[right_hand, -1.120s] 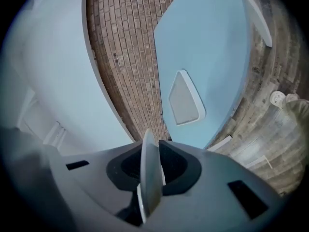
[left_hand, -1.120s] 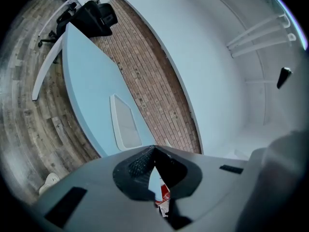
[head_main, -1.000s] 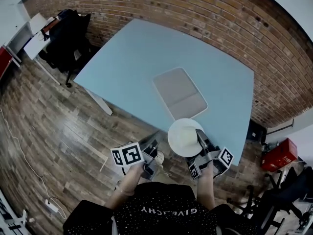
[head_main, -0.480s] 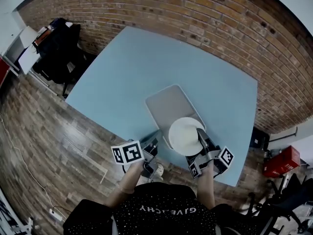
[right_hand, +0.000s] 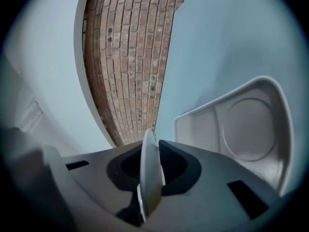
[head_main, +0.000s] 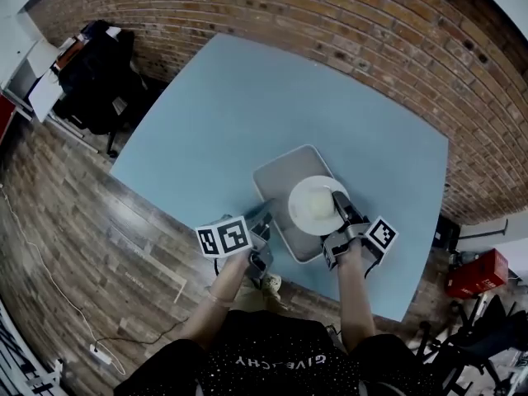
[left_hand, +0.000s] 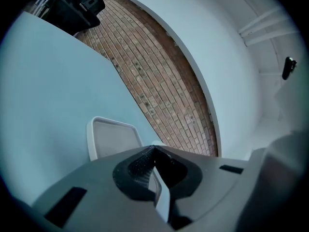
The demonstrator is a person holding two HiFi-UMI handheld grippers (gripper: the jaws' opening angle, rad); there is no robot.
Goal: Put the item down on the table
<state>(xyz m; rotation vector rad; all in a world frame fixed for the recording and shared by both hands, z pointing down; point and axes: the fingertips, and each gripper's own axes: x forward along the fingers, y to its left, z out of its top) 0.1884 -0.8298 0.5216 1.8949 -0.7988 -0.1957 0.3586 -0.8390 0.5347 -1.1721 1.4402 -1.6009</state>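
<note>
Brick wall (head_main: pixel 330 15) is backing a pale blue table (head_main: pixel 231 97). On it, the white plate (head_main: pixel 316 205) is sitting over the near half of a grey tray (head_main: pixel 276 180). The right gripper (head_main: pixel 340 208) is pinching the plate's rim at 4 o'clock. At the tray's 8 o'clock, the left gripper (head_main: pixel 266 214) is pointing forward, jaws closed on nothing.

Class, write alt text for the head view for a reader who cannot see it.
The right gripper holds a round white plate over a grey rectangular tray on a light blue table; the left gripper is beside the tray, shut.
</note>
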